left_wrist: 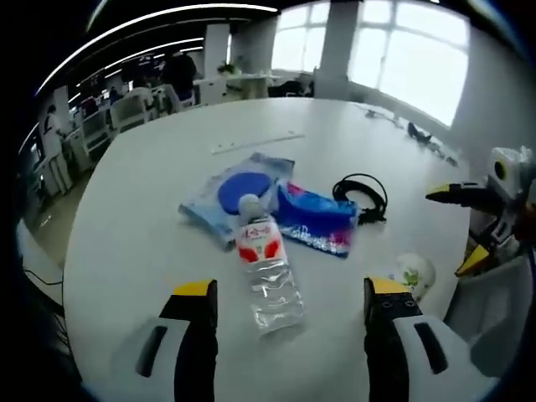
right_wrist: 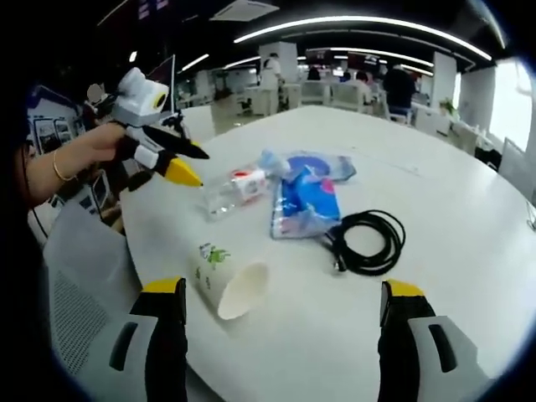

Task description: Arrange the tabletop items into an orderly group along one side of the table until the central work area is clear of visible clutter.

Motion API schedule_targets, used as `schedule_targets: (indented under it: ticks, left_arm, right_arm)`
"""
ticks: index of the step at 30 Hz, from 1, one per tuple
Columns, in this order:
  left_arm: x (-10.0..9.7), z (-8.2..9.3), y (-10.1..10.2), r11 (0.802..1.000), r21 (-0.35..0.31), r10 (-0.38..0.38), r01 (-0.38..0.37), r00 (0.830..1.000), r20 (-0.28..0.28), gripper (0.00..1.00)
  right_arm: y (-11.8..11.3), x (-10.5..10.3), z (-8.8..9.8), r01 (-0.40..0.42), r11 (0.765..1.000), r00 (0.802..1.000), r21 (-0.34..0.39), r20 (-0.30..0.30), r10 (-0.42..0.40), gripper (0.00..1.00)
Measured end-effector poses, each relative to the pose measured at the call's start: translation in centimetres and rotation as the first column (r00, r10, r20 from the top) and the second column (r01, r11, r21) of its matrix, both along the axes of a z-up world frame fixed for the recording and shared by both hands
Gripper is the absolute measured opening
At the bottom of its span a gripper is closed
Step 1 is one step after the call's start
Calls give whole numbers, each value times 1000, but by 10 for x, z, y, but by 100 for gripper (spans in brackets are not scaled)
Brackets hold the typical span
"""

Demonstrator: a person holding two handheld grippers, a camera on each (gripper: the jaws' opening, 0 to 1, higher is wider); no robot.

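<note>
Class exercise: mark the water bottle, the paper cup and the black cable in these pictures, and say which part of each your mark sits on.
water bottle [left_wrist: 266, 272]: left gripper view, on its clear body below the red label.
paper cup [right_wrist: 224, 283]: right gripper view, on its white side wall, lying tipped over.
black cable [right_wrist: 368, 243]: right gripper view, on the coiled loop.

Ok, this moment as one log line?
left gripper: open, over water bottle | right gripper: open, near tipped paper cup | nothing held

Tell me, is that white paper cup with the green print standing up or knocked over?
Knocked over. The white paper cup with green print lies on its side on the round white table, its open mouth facing the camera; it looks empty.
</note>
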State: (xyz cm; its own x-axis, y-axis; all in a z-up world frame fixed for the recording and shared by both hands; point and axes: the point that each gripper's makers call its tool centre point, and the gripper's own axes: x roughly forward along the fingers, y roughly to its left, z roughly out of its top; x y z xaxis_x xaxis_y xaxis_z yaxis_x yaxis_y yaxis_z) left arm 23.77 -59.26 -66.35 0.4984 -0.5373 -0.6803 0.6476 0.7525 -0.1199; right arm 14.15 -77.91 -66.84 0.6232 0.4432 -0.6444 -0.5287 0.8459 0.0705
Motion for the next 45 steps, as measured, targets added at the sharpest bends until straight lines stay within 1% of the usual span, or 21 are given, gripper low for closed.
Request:
schedule_targets:
  ticks: [3, 5, 7, 13, 15, 20, 30, 35, 39, 40, 41, 42, 43, 45]
  left_arm:
    - [4, -2, -2, 1000, 10, -8, 8, 1000, -3, 68]
    - [8, -2, -4, 1000, -1, -5, 5, 1000, 3, 68]
    - [10, -2, -8, 1000, -15, -9, 9, 1000, -6, 67]
    - [17, -8, -17, 1000, -10, -16, 16, 1000, -9, 65]
    - [20, -11, -20, 1000, -9, -21, 20, 1000, -17, 65]
    - [23, -15, -29, 999, -38, -23, 21, 999, -50, 64]
    - [36, -25, -39, 999, -16, -35, 34, 997, -62, 63]
    - [44, -32, -37, 1000, 5, -11, 11, 997, -75, 63]
    - [50, -35, -37, 1000, 3, 3, -2, 997, -82, 62]
    - [52, -36, -37, 1000, 8, 9, -8, 997, -80, 60]
    - [55, -37, -33, 999, 39, 30, -27, 997, -67, 57]
    - [58, -40, -29, 995, 96, 11, -6, 999, -46, 54]
    - [60, -40, -30, 994, 112, 2, 1, 999, -34, 53]
    - [62, -43, -32, 993, 115, 19, -14, 999, -45, 54]
  right_arm:
    - [-1, 1, -1, 6, 1000, 1000, 4, -2, -6, 94]
    - [-2, 1, -2, 9, 1000, 1000, 5, -4, -9, 94]
    - [-2, 2, -3, 11, 1000, 1000, 5, -6, -11, 94]
    - [-3, 4, -8, 12, 1000, 1000, 7, -16, -12, 94]
    - [-3, 4, -9, 15, 1000, 1000, 10, -19, -15, 94]
    - [-5, 5, -11, 25, 999, 999, 21, -24, -25, 93]
    - [-6, 5, -12, 42, 997, 999, 62, -27, -40, 93]
    - [-9, 7, -15, 43, 998, 999, 53, -32, -42, 93]
    - [-10, 8, -16, 46, 997, 998, 54, -36, -45, 93]
    - [-10, 8, -17, 46, 998, 998, 54, -37, -44, 93]
    - [-11, 8, -18, 46, 998, 998, 52, -40, -44, 92]
    - [-11, 8, -19, 47, 997, 998, 53, -45, -45, 91]
    - [-12, 7, -21, 52, 997, 997, 55, -55, -49, 90]
    - [-12, 7, -22, 56, 997, 997, 59, -60, -53, 90]
